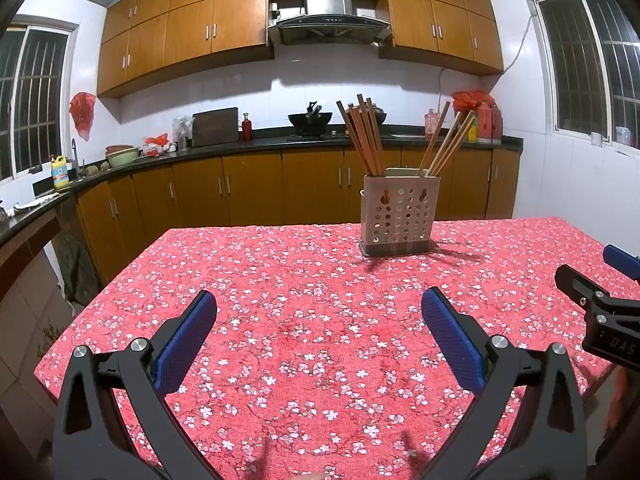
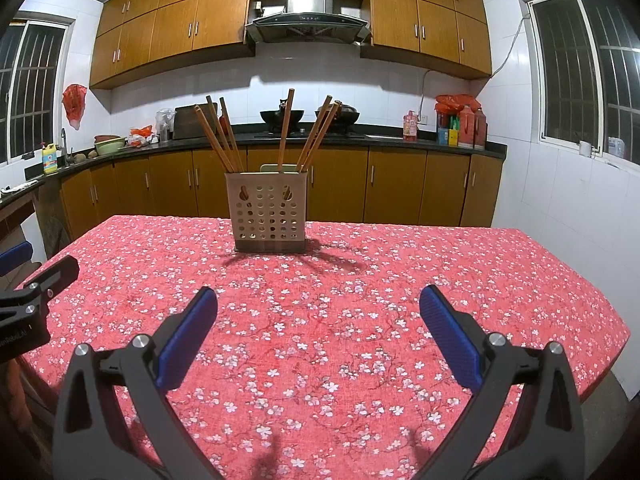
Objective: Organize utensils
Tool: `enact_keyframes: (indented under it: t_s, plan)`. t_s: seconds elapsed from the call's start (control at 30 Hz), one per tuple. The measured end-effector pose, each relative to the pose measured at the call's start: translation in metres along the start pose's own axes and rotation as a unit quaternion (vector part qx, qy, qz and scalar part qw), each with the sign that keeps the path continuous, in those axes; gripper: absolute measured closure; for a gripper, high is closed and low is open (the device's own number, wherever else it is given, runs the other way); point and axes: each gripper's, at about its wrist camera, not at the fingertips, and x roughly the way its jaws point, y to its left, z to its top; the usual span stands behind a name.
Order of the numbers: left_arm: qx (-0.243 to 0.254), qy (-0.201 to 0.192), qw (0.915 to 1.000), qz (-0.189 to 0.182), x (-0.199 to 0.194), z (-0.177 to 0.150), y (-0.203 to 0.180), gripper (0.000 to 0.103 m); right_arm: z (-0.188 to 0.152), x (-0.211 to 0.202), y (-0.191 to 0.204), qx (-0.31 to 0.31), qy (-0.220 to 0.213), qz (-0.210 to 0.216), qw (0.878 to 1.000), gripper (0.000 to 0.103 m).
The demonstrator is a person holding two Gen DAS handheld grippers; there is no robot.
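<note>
Both jaws wide open, empty. Left gripper (image 1: 319,320) and right gripper (image 2: 319,316) hover over the tablecloth (image 2: 400,280); chopsticks (image 2: 224,136) already in the perforated holder (image 2: 266,216). Looks like start or end; next needs a reach to the holder.

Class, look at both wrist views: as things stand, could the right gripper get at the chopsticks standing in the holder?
Probably yes. The right gripper is open, empty and faces the holder across bare tablecloth. The chopsticks stand clear above the rim.

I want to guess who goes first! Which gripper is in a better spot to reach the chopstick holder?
Probably the right gripper: the chopstick holder sits almost straight ahead of its open fingers. From the left gripper, also open, the holder lies off to the right.
</note>
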Motion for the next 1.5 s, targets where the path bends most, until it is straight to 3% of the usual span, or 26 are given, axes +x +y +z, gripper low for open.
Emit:
enact_keyframes:
  t_s: [1.5]
  plan:
    - [-0.001, 0.0, 1.0, 0.0, -0.0001, 0.0, -0.0001, 0.002, -0.0048, 0.0024, 0.0022, 0.004, 0.004, 0.0, 1.0, 0.004]
